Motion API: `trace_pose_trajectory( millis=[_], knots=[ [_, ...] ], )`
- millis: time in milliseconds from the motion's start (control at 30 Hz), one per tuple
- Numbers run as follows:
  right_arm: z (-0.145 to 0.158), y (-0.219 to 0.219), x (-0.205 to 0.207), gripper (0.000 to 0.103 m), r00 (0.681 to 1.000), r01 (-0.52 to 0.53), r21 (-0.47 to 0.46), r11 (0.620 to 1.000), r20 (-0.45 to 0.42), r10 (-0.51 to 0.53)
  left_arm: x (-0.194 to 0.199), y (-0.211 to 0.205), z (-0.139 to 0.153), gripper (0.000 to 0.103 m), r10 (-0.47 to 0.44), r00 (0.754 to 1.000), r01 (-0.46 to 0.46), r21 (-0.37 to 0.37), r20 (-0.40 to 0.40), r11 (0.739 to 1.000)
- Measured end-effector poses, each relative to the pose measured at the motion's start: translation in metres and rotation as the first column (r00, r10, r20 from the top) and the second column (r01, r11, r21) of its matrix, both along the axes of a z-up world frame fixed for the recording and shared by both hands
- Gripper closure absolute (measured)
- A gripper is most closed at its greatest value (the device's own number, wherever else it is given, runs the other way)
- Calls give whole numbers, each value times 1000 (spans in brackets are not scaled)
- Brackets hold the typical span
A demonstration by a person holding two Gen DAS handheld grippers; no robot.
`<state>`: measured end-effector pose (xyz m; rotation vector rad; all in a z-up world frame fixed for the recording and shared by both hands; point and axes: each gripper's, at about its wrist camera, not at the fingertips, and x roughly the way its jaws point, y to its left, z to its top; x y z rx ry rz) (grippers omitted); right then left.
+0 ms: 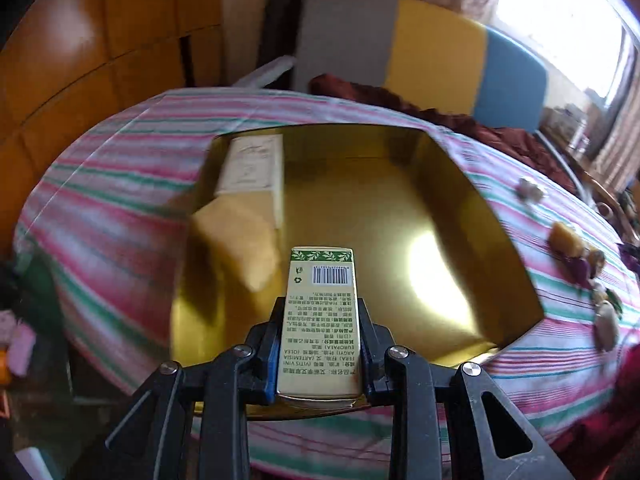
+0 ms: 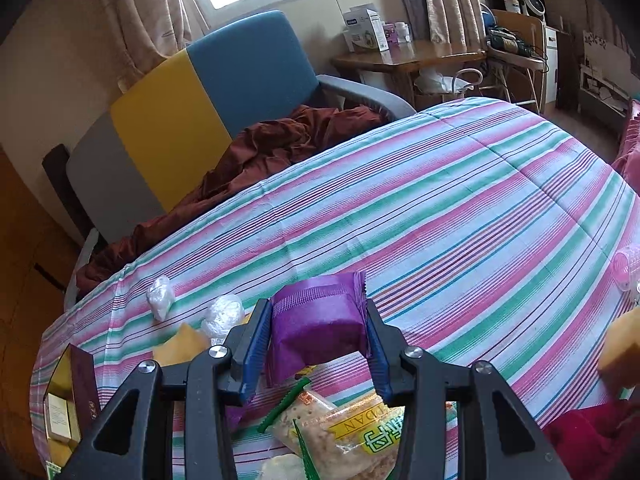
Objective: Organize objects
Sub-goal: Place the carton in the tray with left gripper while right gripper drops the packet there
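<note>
- My left gripper [image 1: 320, 344] clamps a slim green-and-cream carton [image 1: 320, 320], barcode end pointing away from me.
- Beneath it I see the gold-lined tray [image 1: 460, 184], resting on the striped cloth [image 1: 120, 208].
- In the tray's left part lie a cream box [image 1: 252, 168] and, nearer, a blurred yellow packet [image 1: 240, 240].
- At the right, small wrapped items [image 1: 568, 240] sit on the cloth, outside the tray.

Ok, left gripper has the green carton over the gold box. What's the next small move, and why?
Probably lower the left gripper and set the green carton on the bare gold floor to the right of the cream box. The carton is clamped above the gold box, the yellow packet fills the left side, and the right side is free.
</note>
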<state>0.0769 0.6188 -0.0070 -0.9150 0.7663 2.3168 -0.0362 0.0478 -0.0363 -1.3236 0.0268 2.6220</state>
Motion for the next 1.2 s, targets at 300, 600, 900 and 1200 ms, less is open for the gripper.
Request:
trace_pose_trajectory(
  millis=[300, 600, 900, 1200],
  knots=[
    [5, -8, -3, 59, 999, -32, 42, 999, 0, 32, -6, -15, -10, 56, 61, 998, -62, -84, -20, 994],
    [13, -30, -8, 59, 995, -98, 90, 991, 3, 98, 1, -25, -1, 41, 99, 988, -116, -142, -121, 983],
    [31, -110, -38, 59, 948, -316, 133, 939, 15, 317, 6, -39, 4, 41, 145, 980, -157, -84, -134, 984],
    [36, -252, -79, 59, 768, -637, 77, 767, -21, 640, 12, -60, 15, 39, 215, 965, -219, -9, -150, 976]
  ],
)
